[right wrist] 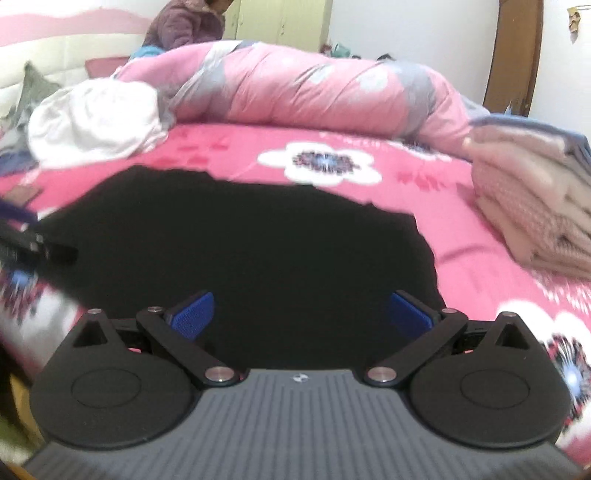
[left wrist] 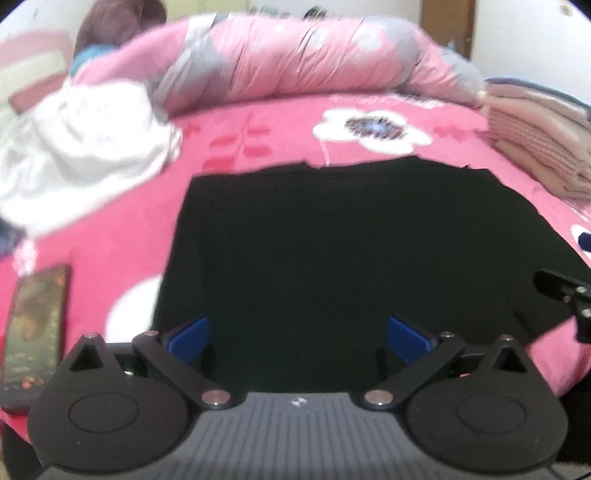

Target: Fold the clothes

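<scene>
A black garment [left wrist: 332, 251] lies flat on the pink flowered bed sheet [left wrist: 110, 229], folded into a rough rectangle. My left gripper [left wrist: 297, 334] hovers over its near edge, open, blue pads wide apart with nothing between them. In the right wrist view the same black garment [right wrist: 236, 240] fills the middle, and my right gripper [right wrist: 301, 314] is open above its near edge, empty. The right gripper's tip [left wrist: 565, 291] shows at the right edge of the left wrist view. The left gripper's tip [right wrist: 37, 243] shows blurred at the left of the right wrist view.
A crumpled white garment [left wrist: 85, 144] lies at the far left. A rolled pink quilt [left wrist: 295, 62] runs along the back. A stack of folded beige clothes [right wrist: 535, 210] sits at the right. A phone [left wrist: 35, 332] lies near left. A person [right wrist: 184, 26] sits beyond the bed.
</scene>
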{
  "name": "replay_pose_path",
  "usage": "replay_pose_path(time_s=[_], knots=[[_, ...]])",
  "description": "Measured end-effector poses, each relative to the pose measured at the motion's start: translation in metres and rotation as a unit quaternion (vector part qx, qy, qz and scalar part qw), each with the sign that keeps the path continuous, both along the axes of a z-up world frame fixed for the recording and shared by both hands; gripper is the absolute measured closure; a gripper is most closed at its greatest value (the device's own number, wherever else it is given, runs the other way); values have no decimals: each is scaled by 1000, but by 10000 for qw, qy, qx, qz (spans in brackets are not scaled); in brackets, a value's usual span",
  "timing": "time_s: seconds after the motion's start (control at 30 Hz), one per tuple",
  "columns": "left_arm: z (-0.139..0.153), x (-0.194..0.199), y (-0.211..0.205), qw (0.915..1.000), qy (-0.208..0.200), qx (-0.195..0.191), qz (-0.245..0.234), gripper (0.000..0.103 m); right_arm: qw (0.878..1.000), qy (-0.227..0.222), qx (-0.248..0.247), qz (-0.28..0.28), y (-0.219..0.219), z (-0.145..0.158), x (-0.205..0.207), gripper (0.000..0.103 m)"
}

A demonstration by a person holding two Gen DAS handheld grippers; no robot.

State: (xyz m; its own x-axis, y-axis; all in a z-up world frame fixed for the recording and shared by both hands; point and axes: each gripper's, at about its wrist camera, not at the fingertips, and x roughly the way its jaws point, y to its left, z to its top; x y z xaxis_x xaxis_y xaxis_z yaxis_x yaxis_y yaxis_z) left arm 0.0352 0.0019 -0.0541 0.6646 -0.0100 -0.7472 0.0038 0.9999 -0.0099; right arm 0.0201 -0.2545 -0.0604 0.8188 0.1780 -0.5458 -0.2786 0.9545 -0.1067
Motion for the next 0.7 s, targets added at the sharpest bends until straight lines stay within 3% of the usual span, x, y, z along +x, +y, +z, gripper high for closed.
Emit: replay_pose_path(time_s=[0.13,0.27,0.4,0.57,0.7], knots=[[-19,17,2,9984,536,-3,194,0,9998,173,91,-83,0,-18,6,1],[-21,12,-3,9984,515,120,210,0,9988,420,189,-135,-10,-38,-6,1],[-22,15,-6,9980,563,166,237,0,9969,695,308,-182,-24,-26,-21,1],[-22,17,-6,9975,623,163,293,0,9969,232,721,-233,-29,10,1,1],[-21,16,-7,9973,638,192,306,0,9972,189,693,-192,-19,9,26,1]])
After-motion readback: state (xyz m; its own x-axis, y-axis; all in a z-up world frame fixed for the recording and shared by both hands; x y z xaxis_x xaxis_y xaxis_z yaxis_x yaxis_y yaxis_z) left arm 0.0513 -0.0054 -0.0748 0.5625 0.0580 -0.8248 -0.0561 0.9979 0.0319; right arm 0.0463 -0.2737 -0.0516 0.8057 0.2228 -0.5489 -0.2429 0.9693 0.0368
